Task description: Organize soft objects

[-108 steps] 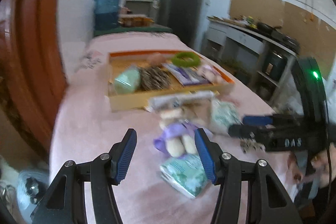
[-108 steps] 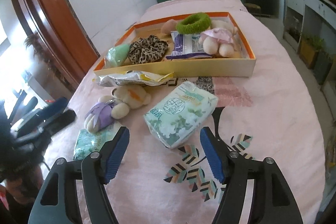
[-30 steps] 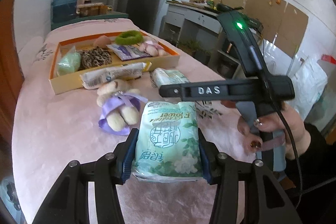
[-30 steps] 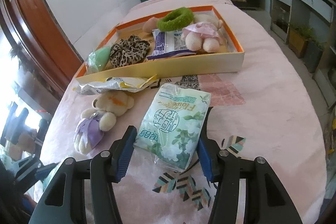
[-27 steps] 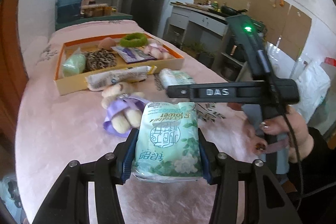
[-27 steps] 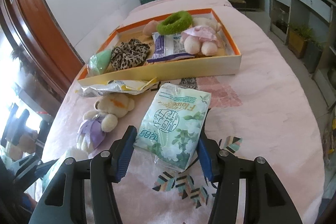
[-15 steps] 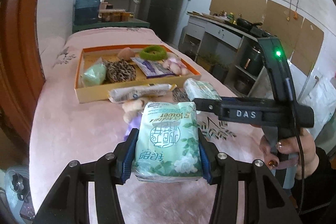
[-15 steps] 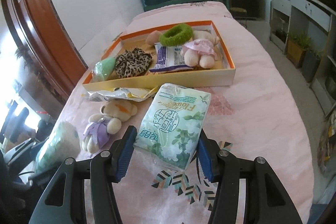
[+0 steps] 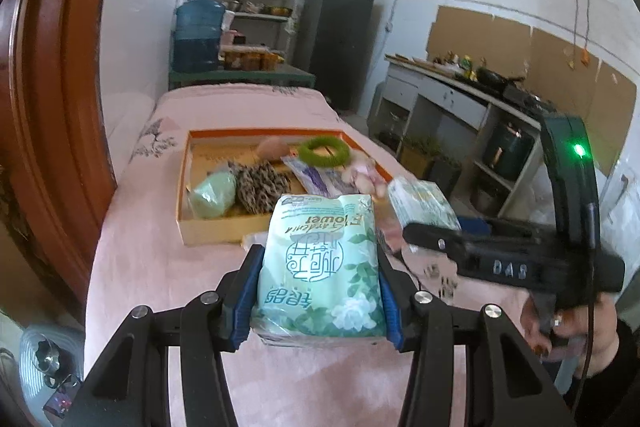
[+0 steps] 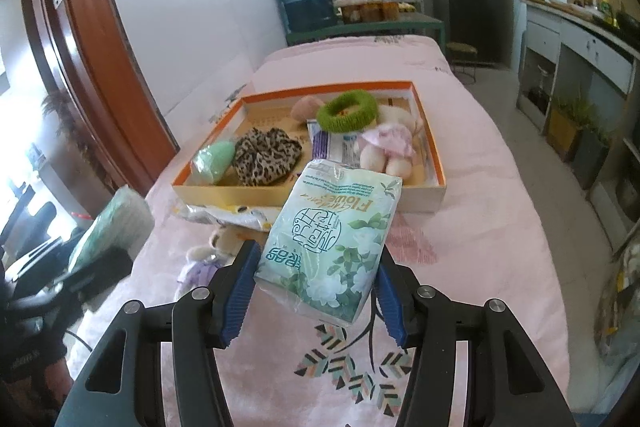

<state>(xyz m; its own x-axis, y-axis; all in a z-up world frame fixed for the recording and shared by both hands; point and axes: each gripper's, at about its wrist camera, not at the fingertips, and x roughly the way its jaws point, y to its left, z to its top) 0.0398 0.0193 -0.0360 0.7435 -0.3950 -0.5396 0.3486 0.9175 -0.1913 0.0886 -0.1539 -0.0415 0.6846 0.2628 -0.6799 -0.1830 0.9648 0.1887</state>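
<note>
Pink cloth covers the surface [image 10: 500, 187], with an orange-rimmed tray [image 10: 434, 163] at its far middle. Left gripper [image 9: 316, 301] has its jaws clamped on a green tissue pack [image 9: 320, 267]; right gripper [image 10: 316, 301] likewise clamps a second tissue pack [image 10: 332, 247], both carried above the surface. Risks: slick wrappers could slip, and the tray is crowded. From left: green pouch [image 10: 214, 157], leopard scrunchie [image 10: 266, 155], green ring [image 10: 347, 111], pink plush [image 10: 390, 147]. A crinkled wrapper [image 10: 224, 213] and small bear [image 10: 208, 255] lie before the tray.

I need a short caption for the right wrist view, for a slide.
Right tongs grip a tissue pack above the pink table, facing the orange tray.
</note>
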